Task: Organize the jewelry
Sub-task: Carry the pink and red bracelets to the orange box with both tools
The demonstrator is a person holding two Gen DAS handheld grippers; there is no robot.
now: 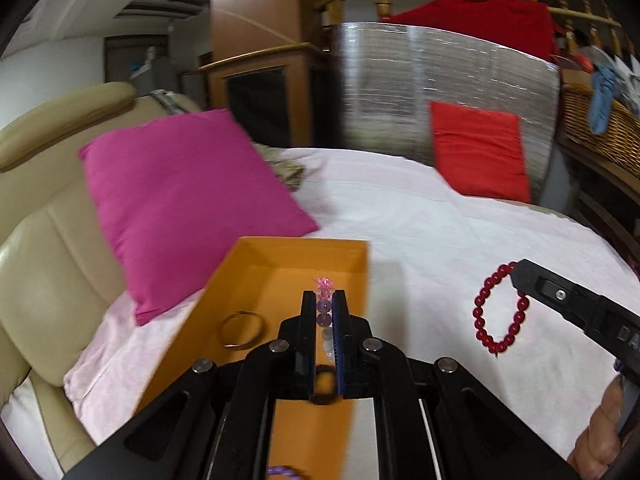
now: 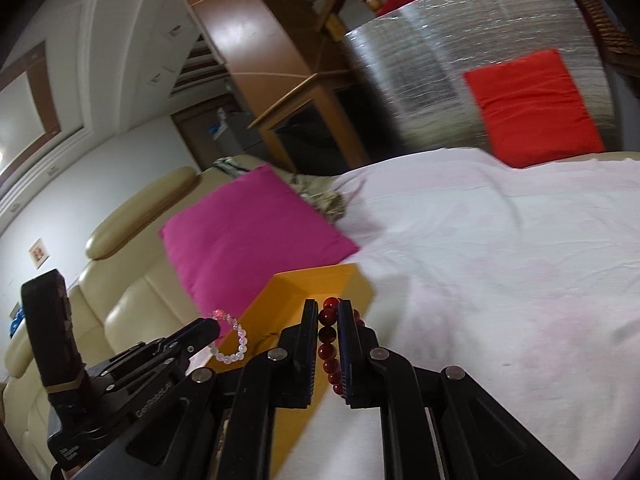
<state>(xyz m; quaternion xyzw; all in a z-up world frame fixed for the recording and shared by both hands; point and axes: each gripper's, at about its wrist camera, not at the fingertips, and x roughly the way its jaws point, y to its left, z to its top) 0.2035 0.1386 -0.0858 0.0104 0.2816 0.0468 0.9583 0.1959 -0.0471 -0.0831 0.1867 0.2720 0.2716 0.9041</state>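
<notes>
**Two bracelets carried to the orange box**

Nearest the left wrist camera, the left tool [image 1: 324, 300] was clamped narrow on a pale bead bracelet with purple and clear beads and a pink charm [image 1: 325, 312], which hung over the open orange cardboard box [image 1: 304, 256]. From the right wrist view the same bracelet [image 2: 234, 340] dangled in a loop from the tool's tip, gripped by one side, probably so it could drop freely into the box. A thin gold-coloured metal bangle [image 1: 241, 330] already lay on the box floor.

The right tool [image 2: 328, 312] was likewise closed tight, pinching a dark red round-bead bracelet [image 2: 326, 344] by part of its ring. In the left view that bracelet [image 1: 500, 308] hung above the white sheet of the bed [image 1: 420, 208], just right of the box, apparently waiting its turn.

Beyond, a magenta square cushion [image 1: 188, 204] leaned against a cream leather headboard [image 1: 48, 264], and a red cushion [image 1: 480, 148] rested on a silver foil panel [image 1: 440, 68].
</notes>
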